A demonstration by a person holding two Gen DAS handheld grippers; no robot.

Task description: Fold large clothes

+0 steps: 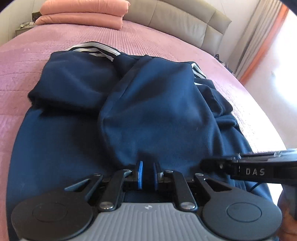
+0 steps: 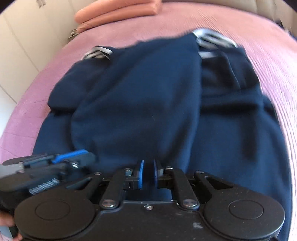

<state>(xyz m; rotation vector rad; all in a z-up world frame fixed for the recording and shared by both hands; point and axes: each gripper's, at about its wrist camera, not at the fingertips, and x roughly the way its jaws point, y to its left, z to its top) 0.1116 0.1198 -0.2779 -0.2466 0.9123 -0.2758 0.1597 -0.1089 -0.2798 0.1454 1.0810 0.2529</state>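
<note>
On the left, the left gripper (image 1: 148, 174) points steeply down at the near edge of the jacket (image 1: 144, 103). Its blue pads (image 1: 140, 173) stand close together and a dark fold of cloth sits between them, so it is clamped on the jacket. In the right wrist view this same gripper comes in from the lower left, and a bit of a hand (image 2: 7, 227) shows at the corner under it. Just to the right, the right gripper (image 2: 148, 173) is tilted down in the same way, and its pads (image 2: 141, 173) also stand nearly together with dark cloth pinched between them at the jacket's near edge. The two grippers are side by side, near each other; in the left wrist view the right one enters from the right edge, with the letters DAS on its side. The jacket is navy, with white stripes (image 1: 96, 49) on the sleeves at the far side, and the hood lies flat on the middle of it. It is spread on a bed (image 1: 27, 77) with a pink ribbed cover. At the far left corner of the bed there are folded pink quilts (image 1: 83, 13). Behind the bed stands a beige padded headboard (image 1: 187, 27), and at the far right a curtain (image 1: 259, 37) hangs beside a bright window.
</note>
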